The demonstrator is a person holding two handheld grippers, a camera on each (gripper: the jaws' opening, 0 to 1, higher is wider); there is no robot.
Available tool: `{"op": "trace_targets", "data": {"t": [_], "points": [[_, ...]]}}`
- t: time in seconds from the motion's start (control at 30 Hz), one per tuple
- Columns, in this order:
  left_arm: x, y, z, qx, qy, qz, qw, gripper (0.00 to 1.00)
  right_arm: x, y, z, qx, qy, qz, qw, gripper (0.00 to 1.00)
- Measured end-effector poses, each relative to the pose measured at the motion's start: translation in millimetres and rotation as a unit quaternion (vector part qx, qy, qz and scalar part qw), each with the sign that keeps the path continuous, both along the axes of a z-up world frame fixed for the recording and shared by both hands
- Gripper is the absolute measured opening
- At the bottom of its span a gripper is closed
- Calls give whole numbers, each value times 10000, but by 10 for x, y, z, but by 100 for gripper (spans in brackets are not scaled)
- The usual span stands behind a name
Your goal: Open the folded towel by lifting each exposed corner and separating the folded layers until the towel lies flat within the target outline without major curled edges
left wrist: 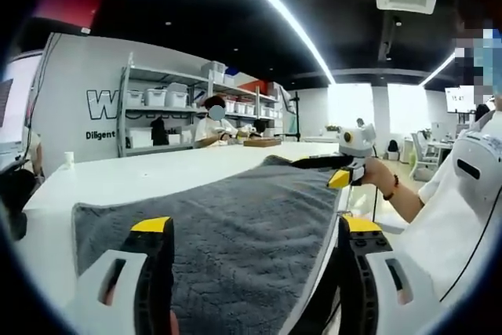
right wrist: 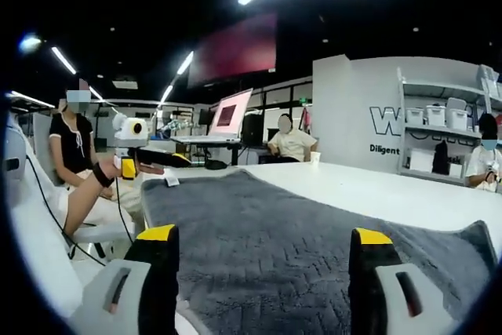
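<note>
So the grey towel (left wrist: 227, 233) is spread across the white surface (left wrist: 149, 174), and both tongs are at opposite ends of it. In the left gripper view the left tongs (left wrist: 255, 229) are gaping wide with the towel's near edge between the jaws. The right tongs (left wrist: 339, 170) sit at the far corner; can't tell if they've got it pinched. The right gripper view shows those right tongs (right wrist: 263, 237) spread apart too. Storage shelves (left wrist: 157, 111) stand behind, with seated people around.
</note>
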State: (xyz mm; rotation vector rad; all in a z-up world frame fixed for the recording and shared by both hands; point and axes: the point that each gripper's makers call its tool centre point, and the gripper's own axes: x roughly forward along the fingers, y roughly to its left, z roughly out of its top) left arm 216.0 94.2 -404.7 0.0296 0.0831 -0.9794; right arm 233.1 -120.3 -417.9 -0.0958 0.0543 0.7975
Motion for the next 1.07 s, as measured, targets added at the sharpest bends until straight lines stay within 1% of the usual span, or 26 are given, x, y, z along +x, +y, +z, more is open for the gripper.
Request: {"op": "trace_targets", "data": {"t": [0.07, 0.13, 0.23, 0.27, 0.3, 0.4, 0.43, 0.5, 0.63, 0.7, 1.07], "points": [[-7, -3, -6, 22, -7, -21, 10000, 84, -13, 3, -22, -34, 28, 26, 10000, 89], [-5, 0, -3, 11, -9, -14, 10000, 84, -35, 8, 5, 22, -3, 33, 10000, 89], [-5, 5, 1, 2, -7, -4, 10000, 84, -49, 9, 51, 9, -57, 42, 10000, 89], [-7, 4, 4, 3, -19, -6, 10000, 84, -75, 16, 63, 69, -34, 84, 9999, 89], [-10, 2, 4, 4, -15, -12, 10000, 84, -111, 53, 117, 290, -35, 212, 9993, 89], [-12, -1, 15, -4, -32, -12, 10000, 84, -104, 19, 92, 155, -73, 66, 9998, 89], [-14, -4, 21, -12, -37, -22, 10000, 84, -108, 21, 84, 66, -138, 55, 9999, 89], [-12, -7, 33, -19, -37, -18, 10000, 84, -120, 31, 68, 78, -74, 72, 9999, 89], [-19, -16, 57, -17, -72, -30, 10000, 84, -131, 30, 81, 147, -64, 122, 9998, 89], [-20, -19, 58, -15, -66, -32, 10000, 84, -130, 34, 64, 75, -75, 113, 9999, 89], [-26, -44, 67, -34, -61, -56, 10000, 84, -180, 70, 23, 82, -15, 171, 9998, 89]]}}
